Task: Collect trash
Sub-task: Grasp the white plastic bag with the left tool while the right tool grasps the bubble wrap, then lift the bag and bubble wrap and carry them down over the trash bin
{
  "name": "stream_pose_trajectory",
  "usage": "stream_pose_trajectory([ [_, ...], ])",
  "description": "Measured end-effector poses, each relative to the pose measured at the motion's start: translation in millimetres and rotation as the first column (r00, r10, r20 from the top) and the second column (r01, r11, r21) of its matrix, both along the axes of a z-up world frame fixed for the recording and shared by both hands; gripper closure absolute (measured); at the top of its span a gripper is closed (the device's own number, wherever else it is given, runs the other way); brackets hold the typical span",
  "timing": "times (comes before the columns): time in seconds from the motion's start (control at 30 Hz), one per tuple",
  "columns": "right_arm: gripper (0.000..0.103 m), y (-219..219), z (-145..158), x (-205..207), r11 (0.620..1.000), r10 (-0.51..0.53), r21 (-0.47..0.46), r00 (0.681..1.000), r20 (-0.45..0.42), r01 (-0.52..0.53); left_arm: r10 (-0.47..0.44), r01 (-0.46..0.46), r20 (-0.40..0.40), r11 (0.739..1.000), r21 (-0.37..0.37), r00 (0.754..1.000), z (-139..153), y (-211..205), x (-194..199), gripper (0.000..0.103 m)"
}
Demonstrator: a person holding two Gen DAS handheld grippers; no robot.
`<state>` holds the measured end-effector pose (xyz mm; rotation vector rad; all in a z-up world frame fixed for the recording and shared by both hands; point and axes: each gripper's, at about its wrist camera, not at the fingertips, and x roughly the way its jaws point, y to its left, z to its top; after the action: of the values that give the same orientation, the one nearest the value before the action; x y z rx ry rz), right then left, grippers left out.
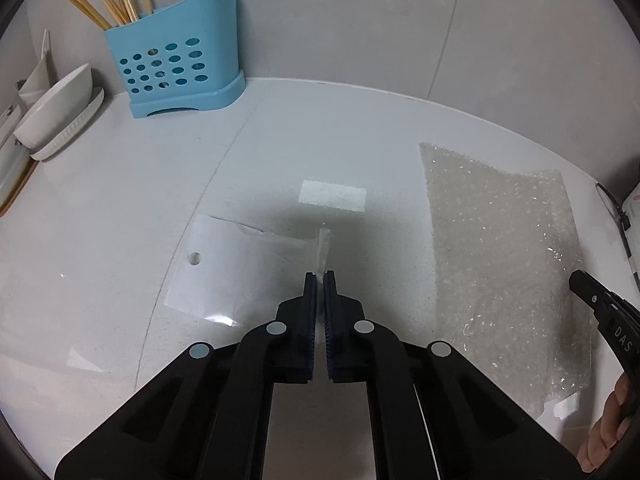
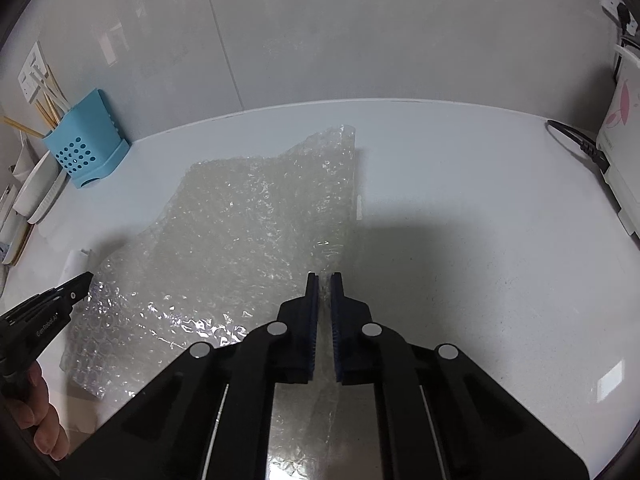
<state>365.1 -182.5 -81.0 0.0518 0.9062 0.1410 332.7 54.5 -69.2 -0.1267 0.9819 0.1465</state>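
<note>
A clear plastic bag (image 1: 224, 264) with a punched hole lies flat on the white counter (image 1: 120, 208). Its right edge is pulled up between the pads of my left gripper (image 1: 319, 274), which is shut on it. To the right lies a large sheet of bubble wrap (image 1: 492, 248). In the right wrist view my right gripper (image 2: 324, 276) is shut on the right edge of the bubble wrap (image 2: 240, 232), and some of the wrap runs under its fingers. Each gripper shows at the edge of the other's view: the right gripper (image 1: 580, 284), the left gripper (image 2: 82, 280).
A blue holder with chopsticks (image 1: 176, 68) and stacked white dishes (image 1: 60, 112) stand at the back left against the wall. A white appliance (image 2: 618, 140) with a black cord sits at the right. A pale rectangular patch (image 1: 333, 195) shows on the counter; scrap or reflection, I cannot tell.
</note>
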Motion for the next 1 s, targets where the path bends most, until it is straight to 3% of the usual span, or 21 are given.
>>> stream_pose_trajectory([
  [0.33, 0.098, -6, 15, -9, 0.999, -0.001, 0.048, 0.996, 0.087, -0.003, -0.011, 0.011, 0.059, 1.0, 0.006, 0.998, 9, -3, -5, 0.1],
  [0.57, 0.098, -11, 23, -19, 0.997, -0.012, 0.076, 0.989, 0.15, 0.001, -0.017, 0.016, 0.051, 1.0, 0.019, 0.999, 11, -10, -11, 0.1],
  [1.0, 0.099, -22, 90, -86, 0.995, -0.023, 0.097, 0.968, 0.249, -0.002, -0.058, 0.055, 0.122, 0.998, 0.03, 0.991, 79, -32, -81, 0.1],
])
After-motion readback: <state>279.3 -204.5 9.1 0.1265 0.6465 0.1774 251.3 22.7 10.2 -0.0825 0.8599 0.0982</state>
